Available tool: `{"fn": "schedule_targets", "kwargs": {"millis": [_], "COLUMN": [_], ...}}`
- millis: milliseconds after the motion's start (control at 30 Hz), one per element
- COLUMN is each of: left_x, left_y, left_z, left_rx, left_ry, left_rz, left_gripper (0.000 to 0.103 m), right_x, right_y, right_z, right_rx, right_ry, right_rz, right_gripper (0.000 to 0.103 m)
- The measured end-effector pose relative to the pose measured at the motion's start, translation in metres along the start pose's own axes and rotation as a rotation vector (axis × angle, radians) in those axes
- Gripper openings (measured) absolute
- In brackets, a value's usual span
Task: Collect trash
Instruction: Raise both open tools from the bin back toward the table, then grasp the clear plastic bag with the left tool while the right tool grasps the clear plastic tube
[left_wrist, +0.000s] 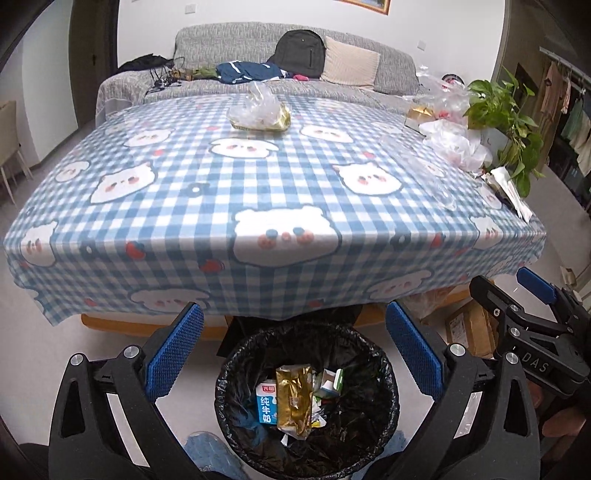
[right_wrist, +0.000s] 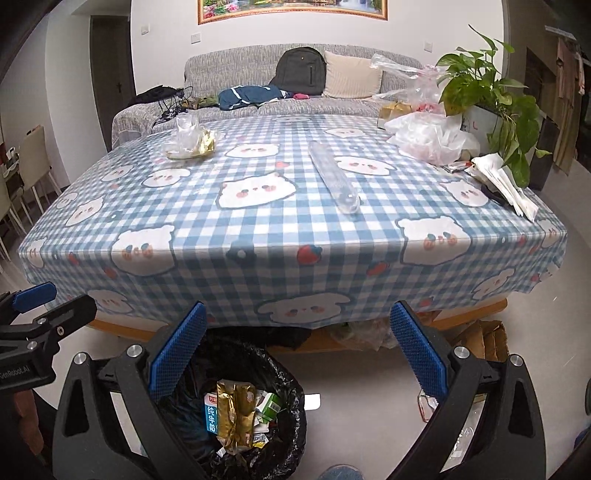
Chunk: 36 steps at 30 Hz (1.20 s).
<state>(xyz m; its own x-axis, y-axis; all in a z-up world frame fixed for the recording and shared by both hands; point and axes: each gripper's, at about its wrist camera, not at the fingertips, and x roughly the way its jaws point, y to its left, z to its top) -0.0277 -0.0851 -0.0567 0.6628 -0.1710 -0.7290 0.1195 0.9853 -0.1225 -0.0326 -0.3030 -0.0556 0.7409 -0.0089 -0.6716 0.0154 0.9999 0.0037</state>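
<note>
Both grippers hang over the trash bin (left_wrist: 306, 398), which stands on the floor in front of the table (left_wrist: 258, 192) with its blue gingham bear tablecloth. The left gripper (left_wrist: 293, 354) has its jaws spread wide, the blue pads far apart with nothing between them but the view down into the black-lined bin. The right gripper (right_wrist: 297, 350) is just as wide and just as empty; the bin sits at its seven o'clock. Inside the bin lie a gold foil wrapper (left_wrist: 293, 398), a blue milk carton (left_wrist: 266, 404) at its nine o'clock, and a small green carton (left_wrist: 332, 382) at its two o'clock. On the table, a crumpled clear bag with gold foil (right_wrist: 190, 142) rests at eleven o'clock in the right wrist view, a long clear plastic sleeve (right_wrist: 334, 177) at one o'clock, and white plastic bags (right_wrist: 432, 142) beside the potted plant (right_wrist: 491, 96) at two.
</note>
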Motion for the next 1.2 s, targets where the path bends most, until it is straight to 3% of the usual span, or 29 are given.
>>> {"fn": "schedule_targets", "kwargs": {"millis": [467, 800, 1200], "left_x": [0.008, 0.029, 0.095], "left_y": [0.014, 0.022, 0.019], "left_z": [0.059, 0.121, 0.197], "left_rx": [0.002, -0.008, 0.000], "left_ry": [-0.041, -0.048, -0.022], "left_rz": [0.029, 0.027, 0.050], "left_gripper": [0.097, 0.097, 0.097], "right_x": [0.010, 0.042, 0.101], "right_y": [0.001, -0.010, -0.023], "right_z": [0.054, 0.095, 0.141], "right_rx": [-0.030, 0.005, -0.008], "right_ry": [-0.052, -0.021, 0.020], "right_rz": [-0.030, -0.007, -0.032], "right_gripper": [0.095, 0.095, 0.095]}}
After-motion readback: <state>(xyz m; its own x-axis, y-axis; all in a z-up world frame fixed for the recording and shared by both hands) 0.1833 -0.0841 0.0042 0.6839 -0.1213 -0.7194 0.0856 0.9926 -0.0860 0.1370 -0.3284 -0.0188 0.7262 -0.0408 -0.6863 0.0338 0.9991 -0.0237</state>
